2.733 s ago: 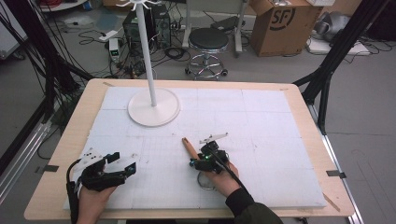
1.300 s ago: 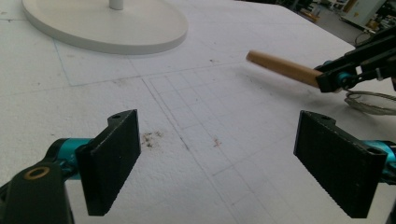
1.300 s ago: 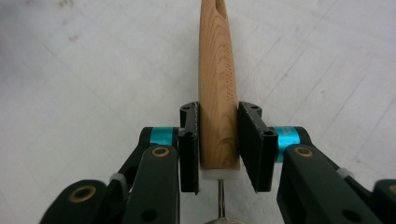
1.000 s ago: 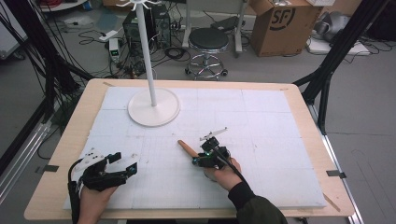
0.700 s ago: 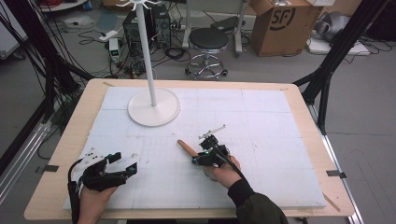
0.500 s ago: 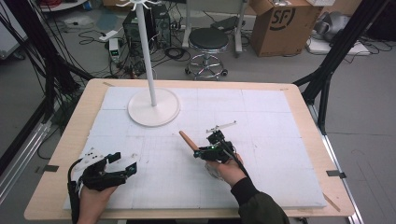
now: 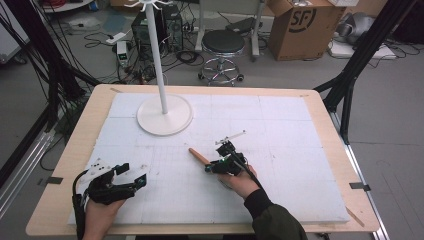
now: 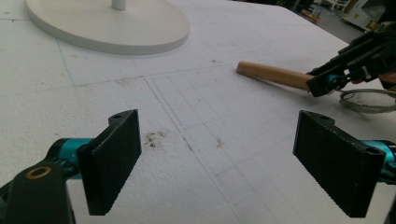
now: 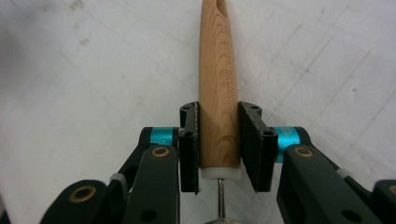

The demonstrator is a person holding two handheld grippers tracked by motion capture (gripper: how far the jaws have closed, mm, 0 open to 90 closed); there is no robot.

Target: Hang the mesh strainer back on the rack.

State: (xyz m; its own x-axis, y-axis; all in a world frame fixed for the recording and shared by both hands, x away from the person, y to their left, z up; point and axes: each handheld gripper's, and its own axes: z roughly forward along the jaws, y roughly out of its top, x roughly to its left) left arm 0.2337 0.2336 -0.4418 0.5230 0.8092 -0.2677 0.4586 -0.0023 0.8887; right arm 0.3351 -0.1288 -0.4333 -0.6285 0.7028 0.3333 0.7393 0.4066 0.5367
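High view: a person sits at a table covered by a white foam mat. A white stand rises from a round base at the mat's far left; places below are given from that stand.

The right gripper is nearer the person than the stand and to its right, close to the mat. Its jaws are closed to a narrow gap around a wooden handle, which points back toward the stand's base. The right gripper view shows the handle between the two black pads, gripped near its lower end, where a white collar and a thin metal wire leave it. The left gripper view shows a wire loop behind that gripper, which suggests a whisk.

The left gripper rests well to the near left of the stand, its jaws spread wide and holding nothing.

Risks, as a judgement: the grip sits at the very end of a smooth, tapering handle, so it could slide out or swing between the pads when raised. The loop end lies hidden under the hand and might drag or snag on the foam. Carried toward the stand, the long handle could knock the pole.
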